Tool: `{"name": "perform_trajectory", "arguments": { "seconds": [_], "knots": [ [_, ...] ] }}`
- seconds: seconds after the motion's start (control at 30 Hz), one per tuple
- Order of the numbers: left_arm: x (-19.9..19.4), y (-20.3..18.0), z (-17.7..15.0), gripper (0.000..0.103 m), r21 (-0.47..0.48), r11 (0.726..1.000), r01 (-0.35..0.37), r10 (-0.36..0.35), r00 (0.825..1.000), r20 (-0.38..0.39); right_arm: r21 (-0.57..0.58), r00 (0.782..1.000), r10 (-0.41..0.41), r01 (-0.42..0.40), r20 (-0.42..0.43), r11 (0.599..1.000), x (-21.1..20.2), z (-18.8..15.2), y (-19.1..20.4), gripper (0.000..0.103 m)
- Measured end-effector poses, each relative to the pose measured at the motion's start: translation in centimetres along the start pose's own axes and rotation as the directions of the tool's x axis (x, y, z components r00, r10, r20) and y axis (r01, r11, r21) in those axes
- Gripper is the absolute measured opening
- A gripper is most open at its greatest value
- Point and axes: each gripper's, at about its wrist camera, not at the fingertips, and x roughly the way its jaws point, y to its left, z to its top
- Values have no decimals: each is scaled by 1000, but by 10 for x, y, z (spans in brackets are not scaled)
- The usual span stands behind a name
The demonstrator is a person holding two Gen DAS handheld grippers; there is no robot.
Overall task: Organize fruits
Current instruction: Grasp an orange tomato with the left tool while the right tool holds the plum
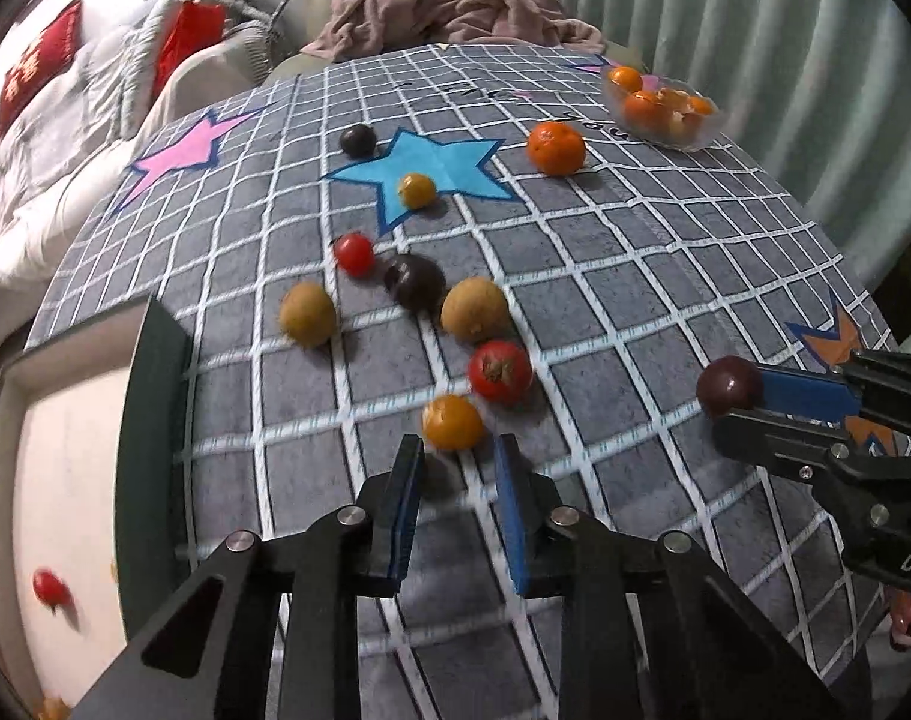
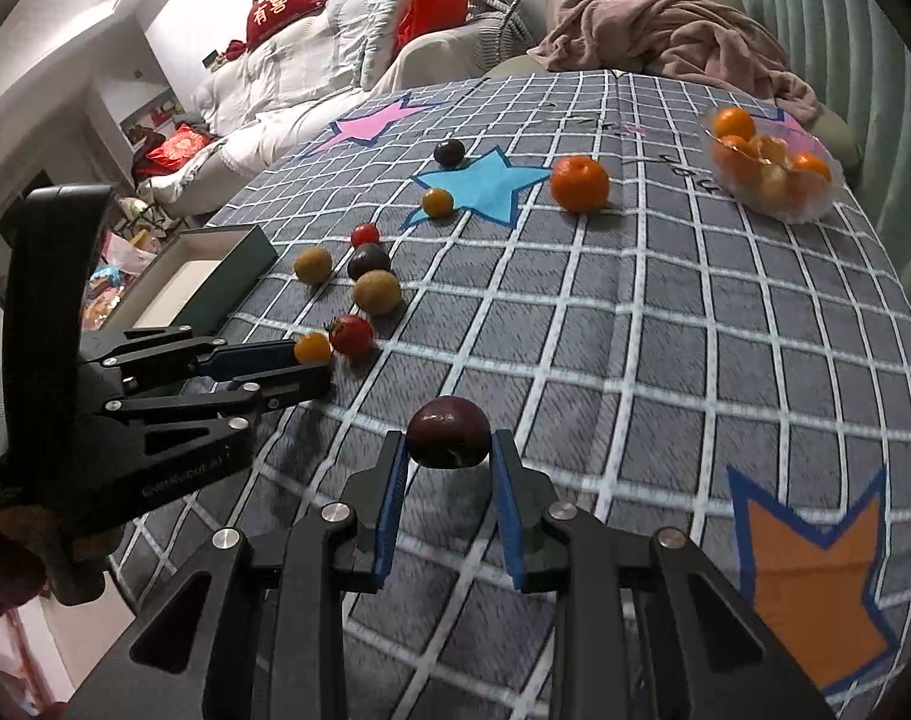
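Several fruits lie on a grey checked tablecloth point(image 1: 635, 300). My left gripper point(image 1: 458, 450) is open, its tips just short of a small yellow-orange tomato point(image 1: 452, 422); the same tomato shows in the right wrist view point(image 2: 312, 347). A red tomato point(image 1: 500, 371), two brown kiwis point(image 1: 475, 308) point(image 1: 307, 313), a dark plum point(image 1: 414, 281) and a small red tomato point(image 1: 354, 253) lie beyond. My right gripper point(image 2: 449, 450) is shut on a dark purple plum point(image 2: 448, 433), which also shows in the left wrist view point(image 1: 729, 387). A tangerine point(image 2: 579, 183) sits further back.
A clear bowl of tangerines point(image 2: 815, 204) stands at the far right. A dark green box with a white inside point(image 2: 239, 267) sits at the table's left edge, with a red tomato in it point(image 1: 50, 588). A sofa with blankets and red cushions lies behind.
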Motion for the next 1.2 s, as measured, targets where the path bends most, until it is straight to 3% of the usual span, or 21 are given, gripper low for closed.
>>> {"name": "perform_trajectory", "arguments": {
  "seconds": [0.2, 0.3, 0.43, 0.47, 0.5, 0.53, 0.73, 0.83, 0.9, 0.93, 1.0, 1.2],
  "knots": [
    [-13, 4, -22, 26, -49, 999, -15, 15, 1000, 4, 26, 1000, -4, 5, -16, 1000, -1, -14, 0, 31],
    [-13, 6, -20, 26, -56, 996, -76, 76, 997, 10, 29, 1000, -10, 10, -22, 1000, -2, -18, 1, 31],
    [-5, 6, -10, 27, -41, 997, -62, 62, 998, 5, 38, 1000, -13, 14, -16, 999, -7, -21, 0, 31],
    [-4, 5, -8, 35, -29, 997, -71, 72, 997, 19, 40, 1000, -14, 15, -15, 999, -7, -21, -1, 31],
    [-2, 3, -6, 61, -17, 996, -85, 85, 996, 23, 43, 1000, -16, 16, -14, 999, -8, -21, -2, 31],
    [-1, 1, -4, 69, -10, 995, -99, 100, 994, 34, 46, 1000, -16, 17, -12, 999, -9, -21, -3, 31],
    [6, -3, 5, 69, 6, 997, -73, 73, 996, 43, 63, 1000, -16, 17, -12, 998, -10, -23, -11, 31],
    [8, -3, 9, 63, 4, 998, -55, 55, 998, 40, 71, 1000, -12, 13, -8, 997, -10, -23, -12, 31],
    [9, -4, 12, 36, -2, 1000, -11, 11, 999, 35, 74, 1000, -13, 13, -6, 997, -11, -24, -12, 31],
    [9, -5, 13, 34, -2, 1000, 1, -1, 999, 32, 76, 1000, -13, 13, -5, 997, -11, -24, -12, 31],
    [9, -10, 12, 18, 16, 1000, 12, -13, 999, 33, 79, 1000, -14, 15, -3, 997, -12, -24, -12, 31],
    [1, -12, 1, 18, 4, 1000, 18, -19, 999, 35, 82, 1000, -16, 16, 2, 996, -15, -24, -11, 31]
  ]
}}
